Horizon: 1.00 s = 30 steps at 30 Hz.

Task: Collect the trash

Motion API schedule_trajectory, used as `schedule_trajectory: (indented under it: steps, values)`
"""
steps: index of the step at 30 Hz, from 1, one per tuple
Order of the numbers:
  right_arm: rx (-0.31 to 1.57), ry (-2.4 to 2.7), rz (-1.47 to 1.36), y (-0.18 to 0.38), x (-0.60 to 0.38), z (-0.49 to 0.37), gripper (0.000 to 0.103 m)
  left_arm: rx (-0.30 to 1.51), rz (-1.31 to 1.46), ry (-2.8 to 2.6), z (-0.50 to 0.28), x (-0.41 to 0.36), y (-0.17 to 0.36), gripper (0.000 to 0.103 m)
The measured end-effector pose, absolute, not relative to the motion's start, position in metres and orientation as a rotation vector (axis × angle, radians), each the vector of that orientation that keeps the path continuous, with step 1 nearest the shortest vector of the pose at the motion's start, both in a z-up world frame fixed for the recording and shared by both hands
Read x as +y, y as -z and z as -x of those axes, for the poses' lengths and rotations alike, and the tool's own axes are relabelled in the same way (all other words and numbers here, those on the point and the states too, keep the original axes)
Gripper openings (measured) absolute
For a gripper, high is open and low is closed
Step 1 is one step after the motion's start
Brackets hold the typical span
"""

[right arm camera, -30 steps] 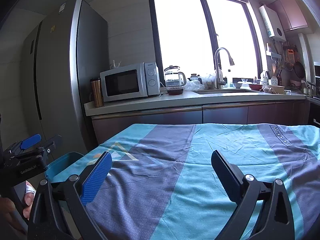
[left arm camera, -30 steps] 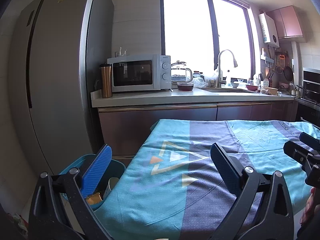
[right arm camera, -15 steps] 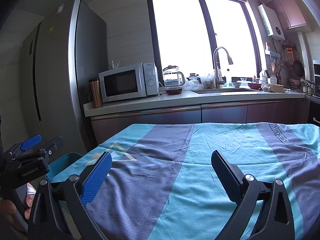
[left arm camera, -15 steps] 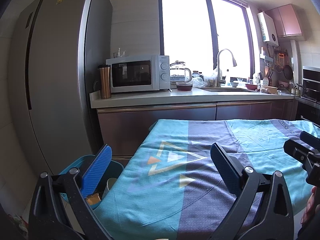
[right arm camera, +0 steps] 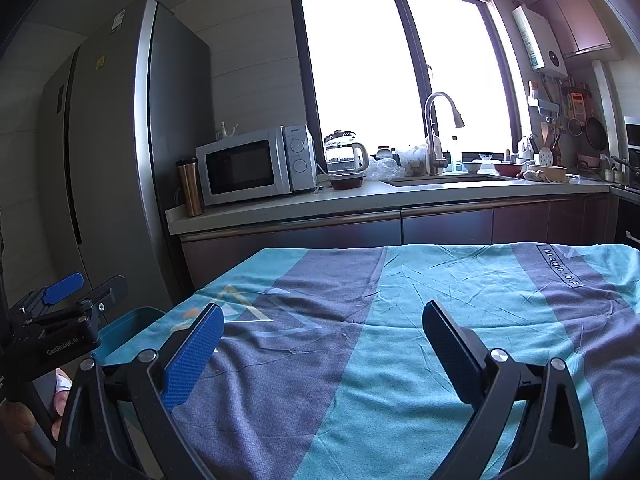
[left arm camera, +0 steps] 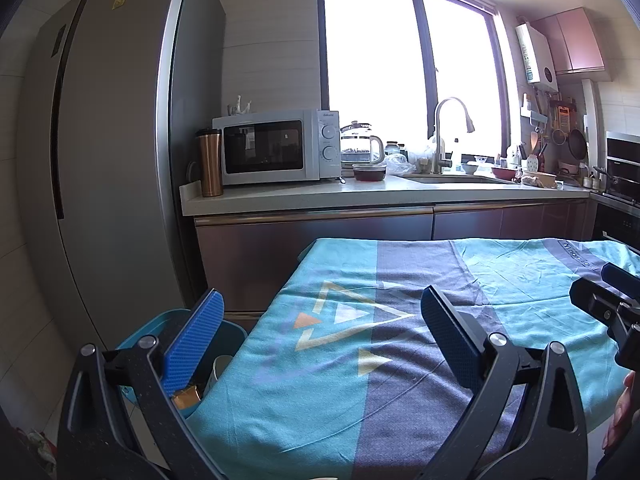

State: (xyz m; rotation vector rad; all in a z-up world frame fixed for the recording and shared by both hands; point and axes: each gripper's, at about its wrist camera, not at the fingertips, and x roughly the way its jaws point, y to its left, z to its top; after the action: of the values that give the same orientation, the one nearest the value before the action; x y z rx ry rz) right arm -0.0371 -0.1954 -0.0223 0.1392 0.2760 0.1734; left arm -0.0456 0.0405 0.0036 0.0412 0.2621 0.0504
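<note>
Bright daylight pours in through the big window (left arm camera: 408,80), so the glass looks pure white with glare. The fridge (left arm camera: 112,160) and the cupboards under the counter (right arm camera: 360,200) sit in shade. Both pictures are sharp in the middle. Straight lines bend near the edges, and the corners go dark

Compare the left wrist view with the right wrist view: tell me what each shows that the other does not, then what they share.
Only the left wrist view looks into the blue bin beside the table, showing a white cup and a gold wrapper inside.

Only the right wrist view shows the tablecloth's printed lettering legibly; the bin there is just a rim.

Both show the open left gripper, the open right gripper, the teal and grey tablecloth, the microwave, the fridge and the tap.
</note>
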Motion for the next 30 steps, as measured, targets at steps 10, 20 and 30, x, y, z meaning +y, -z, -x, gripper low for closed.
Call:
schedule_trajectory:
  steps: [10,20,30]
  values:
    - [0.275,-0.171,-0.143,0.0229,-0.1951,0.0376,0.096,0.263,-0.044,-0.047,0.0447,0.0391,-0.0028,0.097]
    - [0.275,-0.169,-0.144,0.0231,-0.1956,0.0379,0.096,0.264,-0.043,-0.045,0.0432,0.0347,0.0008,0.097]
    - [0.279,-0.166,-0.147,0.0233,-0.1952,0.0376,0.096,0.269,-0.045,-0.042,0.0409,0.0312,0.0034,0.097]
